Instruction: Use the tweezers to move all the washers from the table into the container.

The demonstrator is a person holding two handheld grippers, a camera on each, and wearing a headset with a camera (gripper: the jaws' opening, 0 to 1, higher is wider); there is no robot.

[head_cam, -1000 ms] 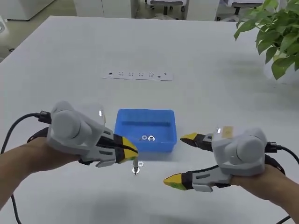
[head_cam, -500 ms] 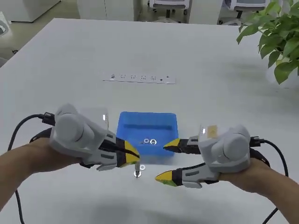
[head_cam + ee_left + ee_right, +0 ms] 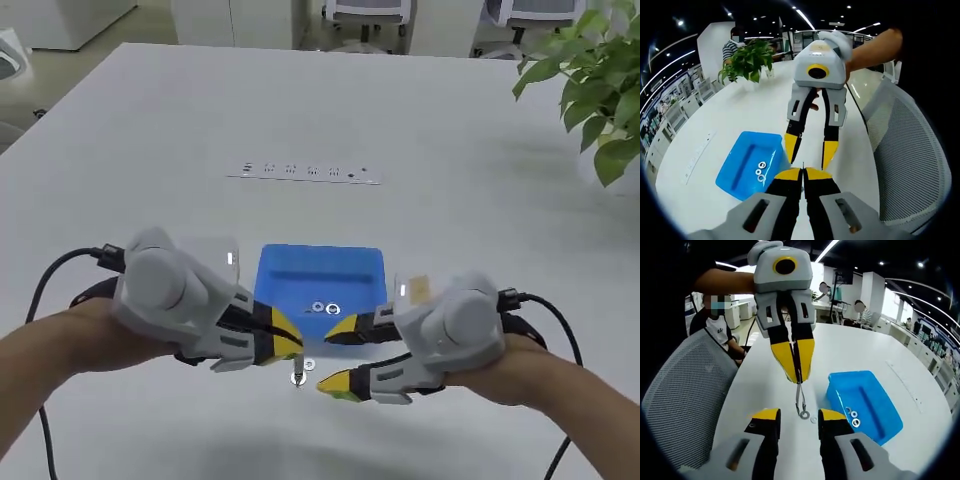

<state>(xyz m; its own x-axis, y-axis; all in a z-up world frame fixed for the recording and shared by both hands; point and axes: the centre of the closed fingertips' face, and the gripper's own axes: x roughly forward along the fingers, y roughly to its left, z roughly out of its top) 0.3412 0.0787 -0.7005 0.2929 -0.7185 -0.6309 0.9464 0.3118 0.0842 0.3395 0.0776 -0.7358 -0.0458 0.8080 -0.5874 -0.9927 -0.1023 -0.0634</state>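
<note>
As a person works 2 handheld grippers over a smooth white table (image 3: 450, 150), the left gripper (image 3: 285, 340) is clenched on a pair of thin metal tweezers (image 3: 800, 396), its yellow-tipped jaws pressed together around the upper end. The tweezers hang point-down from those jaws. Their 2 slim silver arms taper to the tabletop, where the tips meet a small washer (image 3: 803, 414). Whether the tips actually pinch it cannot be told. A loose washer (image 3: 813, 418) lies flat just beside it. Both are flat, shiny metal rings with a round hole in the middle. They sit on the bare table just in front of the near wall of the blue container (image 3: 320, 270), between the 2 grippers.

The right gripper (image 3: 332, 358) is released, its black-and-yellow jaws spread wide and holding nothing. It faces the left gripper nose to nose, and in the right gripper view its jaws stand to either side of the tweezers' tips.

The container is a shallow rectangular tray of glossy blue plastic with rounded corners. 3 more washers (image 3: 853, 415) lie clustered on its floor.

Farther back on the table lies a long white power strip (image 3: 305, 172). A leafy green potted plant (image 3: 600, 100) stands at the far right corner. A grey mesh chair back (image 3: 910, 160) stands beside the table.
</note>
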